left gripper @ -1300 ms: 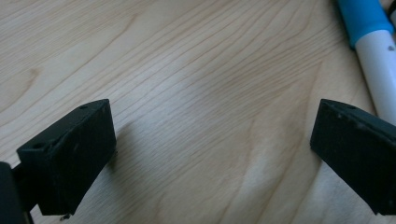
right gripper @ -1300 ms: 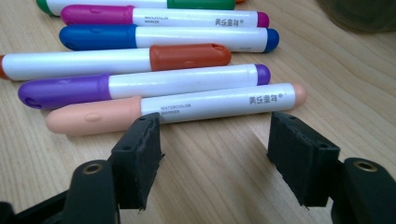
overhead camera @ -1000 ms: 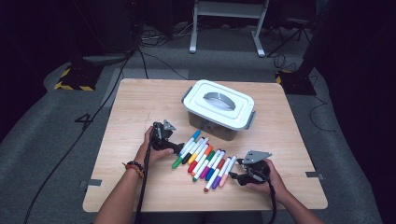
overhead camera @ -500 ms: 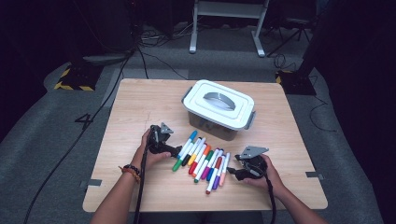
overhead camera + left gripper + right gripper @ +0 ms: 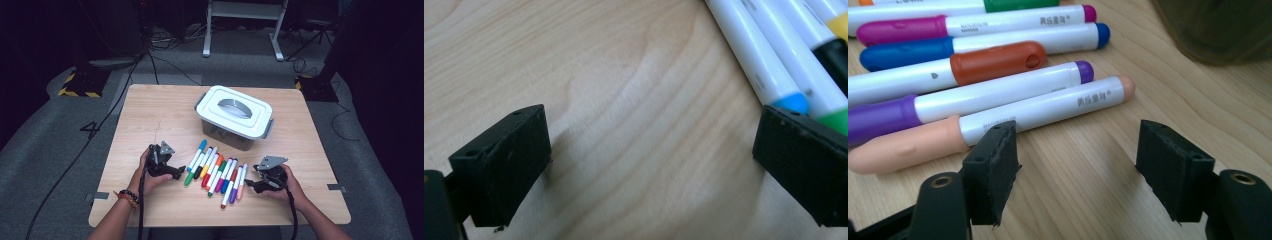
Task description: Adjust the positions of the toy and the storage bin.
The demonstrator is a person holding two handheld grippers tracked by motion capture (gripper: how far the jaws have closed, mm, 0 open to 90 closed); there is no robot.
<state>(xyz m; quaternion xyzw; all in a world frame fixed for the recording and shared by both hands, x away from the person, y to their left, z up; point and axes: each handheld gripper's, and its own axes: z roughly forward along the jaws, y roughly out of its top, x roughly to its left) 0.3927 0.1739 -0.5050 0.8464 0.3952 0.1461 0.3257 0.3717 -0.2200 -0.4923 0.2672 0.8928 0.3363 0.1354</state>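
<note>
Several coloured markers (image 5: 215, 170) lie side by side in a row on the wooden table (image 5: 150, 115). My left gripper (image 5: 176, 173) rests just left of the row and points at it. It is open in the left gripper view (image 5: 651, 135), with bare wood between the jaws and a blue-ended marker (image 5: 764, 65) beside the right jaw. My right gripper (image 5: 248, 185) sits at the row's right end. It is open (image 5: 1075, 137), its jaws having just been opening with nothing between them. The peach marker (image 5: 998, 122) lies just beyond its left jaw.
A white lidded box (image 5: 233, 112) with a handle stands behind the markers at the table's centre, and its dark wall (image 5: 1218, 30) shows in the right gripper view. Bare wood lies at the far left and along the near edge. Cables and stands crowd the dark floor.
My left gripper has slid toward the near edge of the table, down along the left side of the marker row. The right gripper has hardly moved.
</note>
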